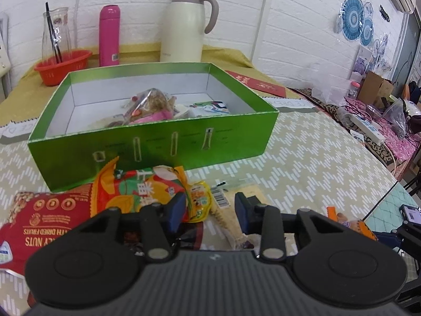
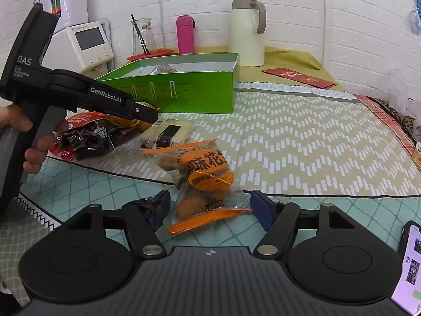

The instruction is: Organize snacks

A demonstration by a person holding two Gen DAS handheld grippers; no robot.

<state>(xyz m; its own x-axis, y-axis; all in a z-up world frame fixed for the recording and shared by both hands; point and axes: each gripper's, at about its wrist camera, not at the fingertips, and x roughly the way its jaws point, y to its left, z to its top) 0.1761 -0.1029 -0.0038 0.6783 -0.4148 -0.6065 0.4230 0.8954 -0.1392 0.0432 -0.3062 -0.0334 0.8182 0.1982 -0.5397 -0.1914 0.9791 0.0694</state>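
Packet of orange snacks (image 2: 204,181) between your right gripper's (image 2: 210,210) wide-open jaws: light, crinkly, slippery film, fragile contents. Grip mid-body gently. Left gripper (image 1: 209,209) half-closed, holding nothing I can see.

We see the right claw (image 2: 209,212) spread wide over a clear orange snack bag (image 2: 204,181) lying on the desk (image 2: 302,142), its 2 pads either side of the bag's near end, not pressing it. At left, a hand (image 2: 29,142) grips the left claw (image 2: 147,114), which reaches over a dark red packet (image 2: 89,139) and a pale wrapped snack (image 2: 168,131). Behind stand a green box (image 2: 184,92), a pink bottle (image 2: 185,35) and a cream jug (image 2: 246,34).
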